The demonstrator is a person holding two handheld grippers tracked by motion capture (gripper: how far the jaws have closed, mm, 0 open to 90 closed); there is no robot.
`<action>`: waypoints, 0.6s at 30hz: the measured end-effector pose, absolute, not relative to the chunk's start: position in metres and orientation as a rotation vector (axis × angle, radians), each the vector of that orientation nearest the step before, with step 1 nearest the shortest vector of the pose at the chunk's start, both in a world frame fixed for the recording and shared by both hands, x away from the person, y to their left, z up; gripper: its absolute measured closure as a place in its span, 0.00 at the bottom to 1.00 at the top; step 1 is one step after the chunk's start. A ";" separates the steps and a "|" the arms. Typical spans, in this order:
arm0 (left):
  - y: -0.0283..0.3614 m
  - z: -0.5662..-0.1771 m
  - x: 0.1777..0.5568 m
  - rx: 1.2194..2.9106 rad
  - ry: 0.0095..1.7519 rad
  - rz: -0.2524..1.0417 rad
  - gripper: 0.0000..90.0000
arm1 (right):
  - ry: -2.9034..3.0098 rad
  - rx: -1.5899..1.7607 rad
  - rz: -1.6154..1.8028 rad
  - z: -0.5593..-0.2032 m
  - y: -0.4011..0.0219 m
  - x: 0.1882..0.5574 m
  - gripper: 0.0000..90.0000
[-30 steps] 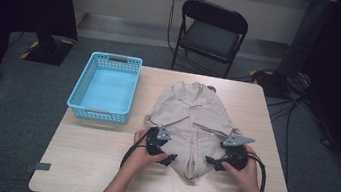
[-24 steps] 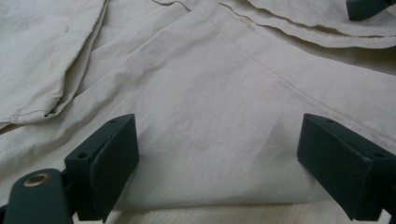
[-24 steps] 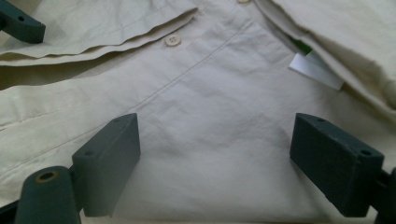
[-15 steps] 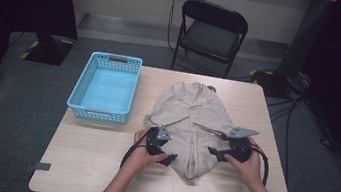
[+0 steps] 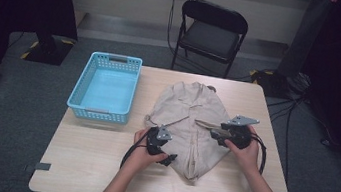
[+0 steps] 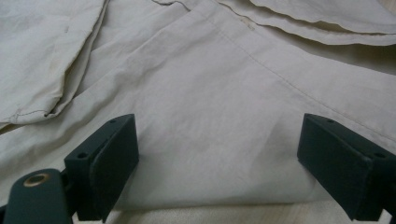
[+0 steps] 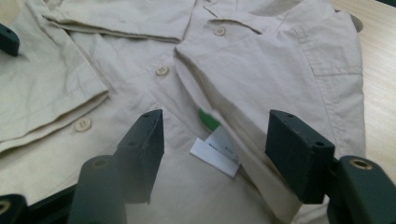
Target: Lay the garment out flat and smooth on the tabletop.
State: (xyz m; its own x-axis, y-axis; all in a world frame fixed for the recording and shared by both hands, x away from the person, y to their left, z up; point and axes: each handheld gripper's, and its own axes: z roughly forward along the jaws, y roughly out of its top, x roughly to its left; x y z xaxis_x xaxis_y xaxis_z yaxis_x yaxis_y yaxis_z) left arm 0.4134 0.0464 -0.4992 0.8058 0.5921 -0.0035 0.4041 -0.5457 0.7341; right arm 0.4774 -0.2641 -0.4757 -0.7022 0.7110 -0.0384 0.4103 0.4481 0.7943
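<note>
Lying creased on the pale wooden table (image 5: 88, 165), a beige cotton button-up shirt (image 5: 191, 114) sits beneath both black grippers, left (image 6: 219, 163) and right (image 7: 215, 154), each spread wide, grasping nothing.

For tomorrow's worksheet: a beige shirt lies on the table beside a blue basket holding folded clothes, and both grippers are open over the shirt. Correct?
One error: the blue basket is empty, as the high view shows. The beige shirt does lie beside it, under the open left gripper and right gripper.
</note>
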 end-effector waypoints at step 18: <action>0.046 -0.499 0.413 2.222 0.729 0.313 0.13 | 2.379 0.958 1.082 -0.493 -0.257 0.496 0.71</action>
